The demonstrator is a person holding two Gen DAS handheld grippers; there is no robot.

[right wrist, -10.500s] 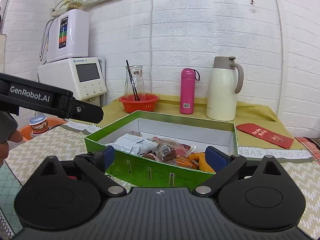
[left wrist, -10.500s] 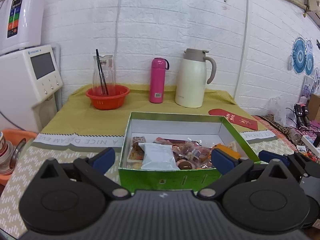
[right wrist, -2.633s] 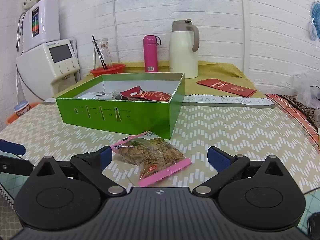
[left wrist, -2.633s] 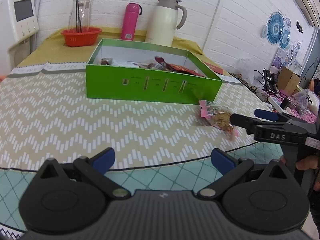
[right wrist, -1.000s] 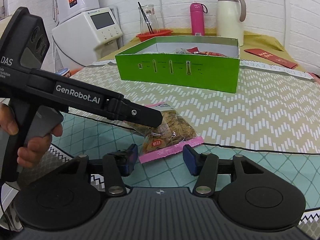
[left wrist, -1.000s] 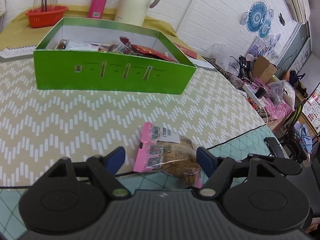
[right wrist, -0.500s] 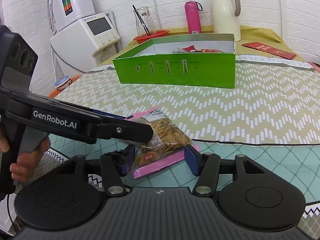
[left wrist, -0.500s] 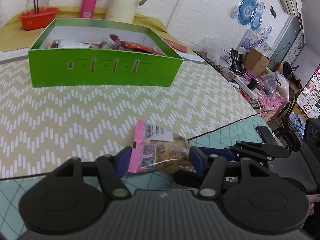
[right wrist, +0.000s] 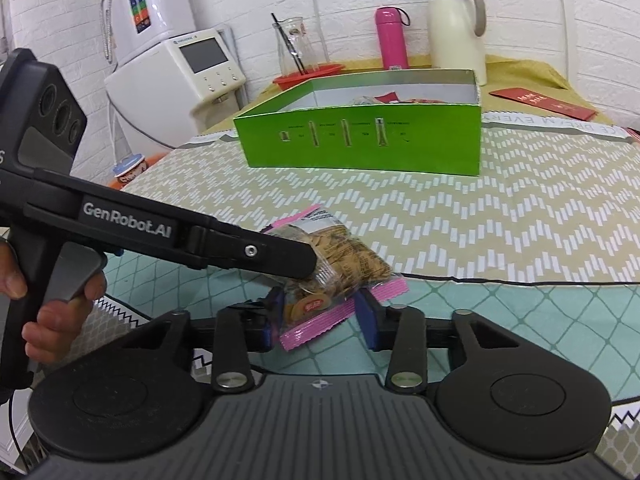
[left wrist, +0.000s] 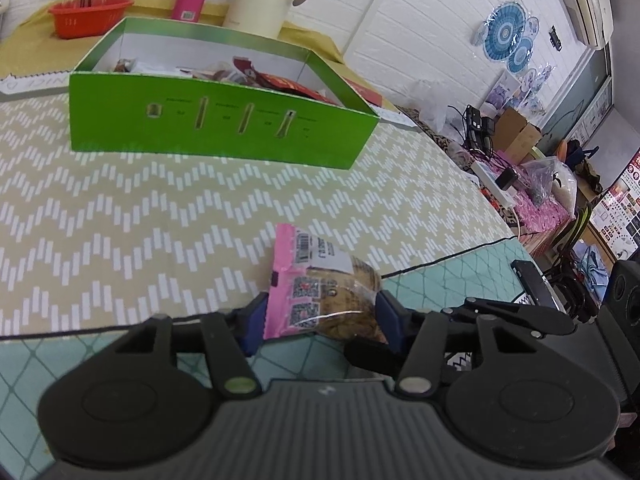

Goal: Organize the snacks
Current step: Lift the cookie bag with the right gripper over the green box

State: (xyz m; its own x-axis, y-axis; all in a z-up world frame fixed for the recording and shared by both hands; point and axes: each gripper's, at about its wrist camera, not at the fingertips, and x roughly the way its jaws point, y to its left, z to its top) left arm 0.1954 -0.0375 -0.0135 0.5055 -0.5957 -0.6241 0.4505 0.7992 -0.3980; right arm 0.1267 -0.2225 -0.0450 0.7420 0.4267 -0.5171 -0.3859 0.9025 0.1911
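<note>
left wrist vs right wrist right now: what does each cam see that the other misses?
Left wrist only: the cluttered side of the room with cables and bags, blue wall decorations, and the snack bag's barcode label.

Right wrist only: the white machine with a screen, the person's hand on the left tool's handle, and the red envelope.

Both: the snack bag between both tools' closing jaws, the green box, pink bottle, cream jug, and red bowl.
</note>
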